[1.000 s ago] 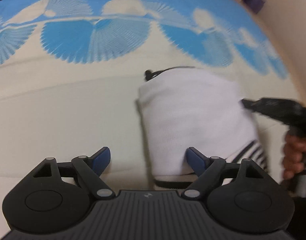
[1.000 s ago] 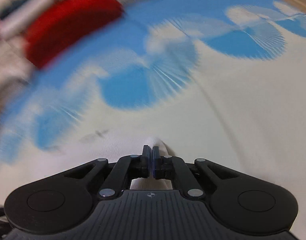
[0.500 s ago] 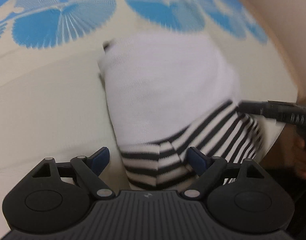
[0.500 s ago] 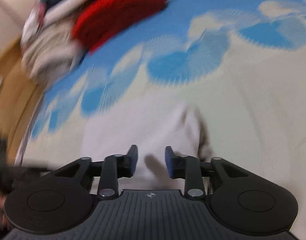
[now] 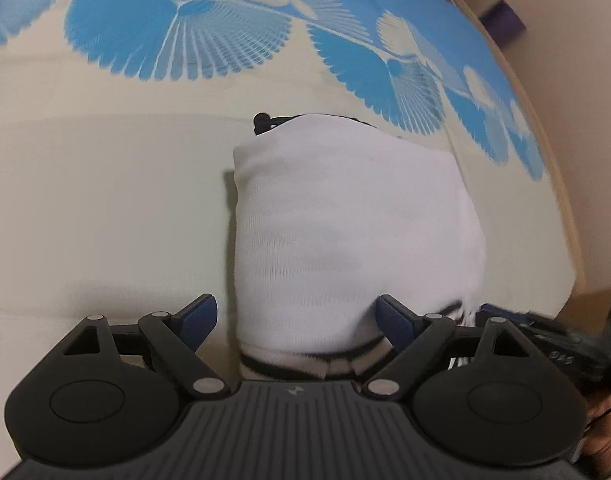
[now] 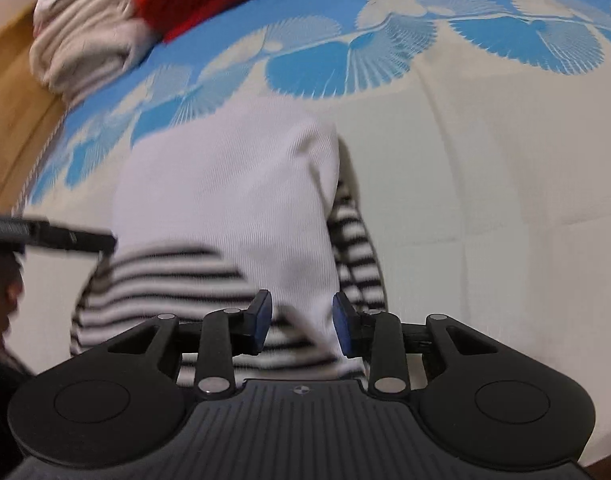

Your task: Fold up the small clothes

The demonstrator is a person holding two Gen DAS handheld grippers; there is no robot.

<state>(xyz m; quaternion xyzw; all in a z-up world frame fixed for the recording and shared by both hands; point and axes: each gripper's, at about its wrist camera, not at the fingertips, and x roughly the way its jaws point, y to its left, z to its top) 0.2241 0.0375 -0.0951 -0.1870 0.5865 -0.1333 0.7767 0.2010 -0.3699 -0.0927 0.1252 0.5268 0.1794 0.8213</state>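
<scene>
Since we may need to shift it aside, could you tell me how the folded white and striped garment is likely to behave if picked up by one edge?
The garment looks like thin ribbed knit, so it would probably droop and unfold. It seems light, lying flat on the bedspread. Pushed, it would likely bunch, since the cloth beneath looks soft.

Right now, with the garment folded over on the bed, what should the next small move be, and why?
Probably lower the left gripper and close it on the near edge of the garment. Its jaws stand wide with that striped hem between them, pads off the cloth. The right gripper has just been opening; cloth lies between its pads, but they do not press it. The white panel already lies folded over the stripes.
</scene>
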